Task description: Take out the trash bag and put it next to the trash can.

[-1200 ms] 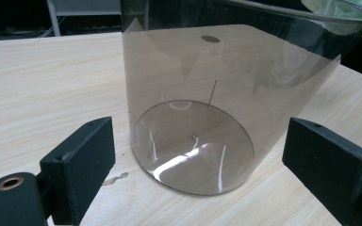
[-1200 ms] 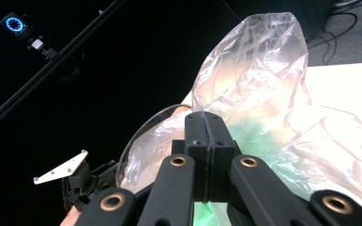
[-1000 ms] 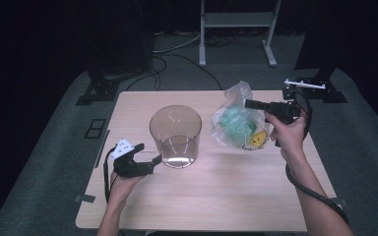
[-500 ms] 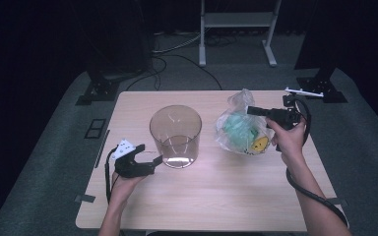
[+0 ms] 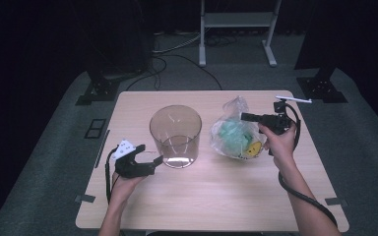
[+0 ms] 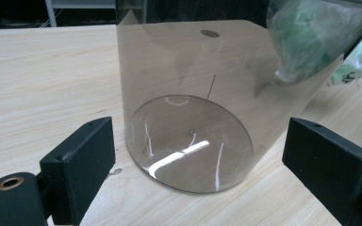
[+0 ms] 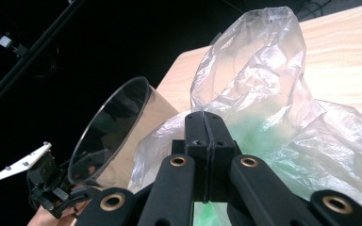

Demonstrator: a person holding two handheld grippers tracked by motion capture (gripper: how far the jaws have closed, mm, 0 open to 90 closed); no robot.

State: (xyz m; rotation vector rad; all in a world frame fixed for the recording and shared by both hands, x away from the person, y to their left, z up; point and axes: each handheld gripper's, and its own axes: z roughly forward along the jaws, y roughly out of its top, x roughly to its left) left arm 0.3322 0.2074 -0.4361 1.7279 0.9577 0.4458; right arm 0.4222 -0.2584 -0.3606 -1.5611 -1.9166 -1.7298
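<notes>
Gripping a crumpled clear bag (image 5: 236, 135) of green contents, right gripper (image 5: 244, 117) jaws clenched on its plastic, left gripper (image 5: 156, 160) jaws released at the clear tub's (image 5: 175, 135) nine o'clock, the high view alone revealing a yellow item inside the bag.

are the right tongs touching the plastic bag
Touching: in the right gripper view the right tongs are shut on a fold of the plastic bag.

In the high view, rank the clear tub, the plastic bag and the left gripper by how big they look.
1. Clear tub and plastic bag: they look about alike, so no ranking between them.
2. Left gripper: clearly the smallest, even though it sits nearer the camera.
</notes>
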